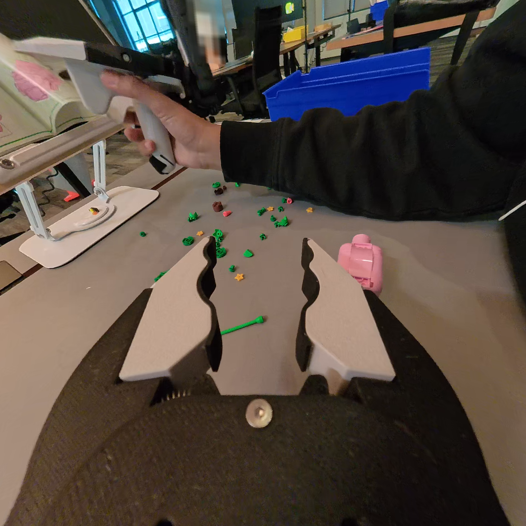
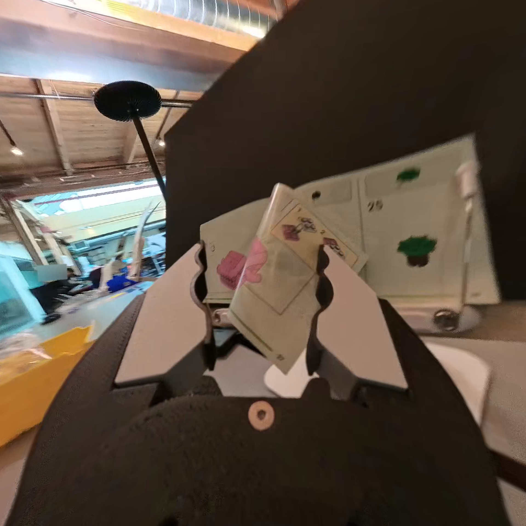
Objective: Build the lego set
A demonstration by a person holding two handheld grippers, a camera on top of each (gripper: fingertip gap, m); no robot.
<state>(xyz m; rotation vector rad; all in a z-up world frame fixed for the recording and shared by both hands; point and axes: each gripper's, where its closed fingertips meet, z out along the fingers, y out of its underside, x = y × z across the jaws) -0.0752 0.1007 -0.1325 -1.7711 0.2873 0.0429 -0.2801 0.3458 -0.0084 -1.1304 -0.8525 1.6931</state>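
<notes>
Grey counter (image 1: 427,327) under me, blue bin (image 1: 350,85) at far edge. Instruction booklet (image 2: 412,242) propped on white stand (image 1: 85,222). My right claw (image 2: 262,250) spread wide around loose, curling page (image 2: 273,290); whether pads touch it, cannot tell. My left claw (image 1: 257,242) wide apart, empty, above counter. Pink lego build (image 1: 361,262) just beside its right finger. Green stem (image 1: 242,324) between fingers; small green pieces (image 1: 219,242) scattered beyond.

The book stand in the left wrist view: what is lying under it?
On the white base under the book stand lies one small dark and orange piece. The stand's shelf covers the area farther left, so I cannot see there.
</notes>
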